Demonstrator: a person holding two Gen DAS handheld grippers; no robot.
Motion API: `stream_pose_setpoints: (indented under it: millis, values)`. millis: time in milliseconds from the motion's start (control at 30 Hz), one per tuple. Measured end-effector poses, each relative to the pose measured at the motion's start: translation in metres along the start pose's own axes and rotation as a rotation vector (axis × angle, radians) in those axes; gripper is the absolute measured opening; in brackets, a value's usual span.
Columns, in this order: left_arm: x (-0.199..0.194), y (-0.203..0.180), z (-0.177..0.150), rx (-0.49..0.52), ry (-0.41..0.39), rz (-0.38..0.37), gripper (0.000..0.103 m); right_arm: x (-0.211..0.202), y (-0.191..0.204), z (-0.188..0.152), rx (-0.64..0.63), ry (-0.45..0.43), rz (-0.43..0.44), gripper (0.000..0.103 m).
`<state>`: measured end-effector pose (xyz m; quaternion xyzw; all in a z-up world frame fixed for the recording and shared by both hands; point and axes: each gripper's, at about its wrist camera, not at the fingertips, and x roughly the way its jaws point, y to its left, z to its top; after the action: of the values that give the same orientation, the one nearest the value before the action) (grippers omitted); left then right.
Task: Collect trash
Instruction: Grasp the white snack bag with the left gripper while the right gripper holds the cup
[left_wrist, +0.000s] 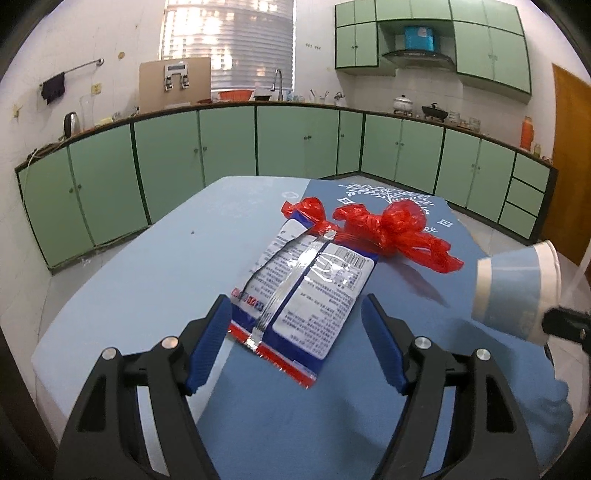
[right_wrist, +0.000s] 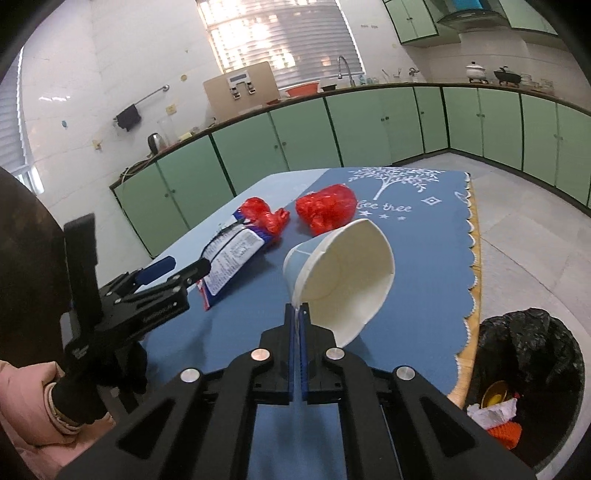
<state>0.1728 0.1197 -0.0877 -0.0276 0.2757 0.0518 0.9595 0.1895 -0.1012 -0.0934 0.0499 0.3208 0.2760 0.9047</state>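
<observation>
Two-handed trash pickup, mid-haul. Right gripper (right_wrist: 298, 314) with fingers pressed together on the rim of a paper cup (right_wrist: 343, 277), pinching one wall of it so the cup hangs tipped on its side, mouth toward the camera, lifted clear of the blue table (right_wrist: 424, 266). Thin-wall pinch probably chosen because a cup that wide won't fit between the pads any other way.

Left gripper (left_wrist: 295, 321) spread wide, hovering low over the near end of a snack wrapper (left_wrist: 306, 291) lying flat, printed back up. Fingers straddling the wrapper's near edge, not closed on anything yet. Looks lined up for a grab, but a flat foil bag offers little to bite on, so likely a scrape-and-pinch at the edge.

Crumpled red plastic bag (left_wrist: 391, 229) just beyond the wrapper at its far end, partly touching or overlapping it. Worth watching for it dragging along.

Trash bin (right_wrist: 532, 373) with black liner on the floor off the table's right near corner, already some scraps inside. Cup's obvious destination; short swing right and down from here.
</observation>
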Motion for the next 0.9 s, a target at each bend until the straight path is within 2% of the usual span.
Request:
stream_pose_setpoints:
  millis: [200, 400, 433, 500, 567, 667, 900]
  values:
    - [0.011, -0.034, 0.005, 0.074, -0.004, 0.012, 0.077, 0.004, -0.008, -0.001, 0.026, -0.008, -0.015, 0.003]
    - [0.044, -0.035, 0.008, 0.029, 0.114, 0.045, 0.077, 0.005, -0.014, -0.005, 0.038, -0.006, -0.019, 0.003]
    - [0.046, -0.034, 0.008, 0.023, 0.127, 0.046, 0.073, 0.005, -0.014, -0.005, 0.040, -0.005, -0.020, 0.003]
    - [0.050, -0.029, 0.007, -0.002, 0.146, 0.055, 0.060, 0.006, -0.015, -0.006, 0.046, -0.005, -0.018, 0.003]
    - [0.051, -0.025, 0.006, -0.021, 0.156, 0.040, 0.036, 0.008, -0.016, -0.007, 0.048, -0.003, -0.016, 0.003]
    - [0.047, -0.024, 0.005, -0.024, 0.140, 0.021, 0.016, 0.008, -0.014, -0.007, 0.045, -0.002, -0.014, 0.003]
    - [0.014, -0.016, 0.006, -0.056, 0.038, -0.010, 0.010, 0.003, -0.015, -0.005, 0.063, -0.027, -0.037, 0.003]
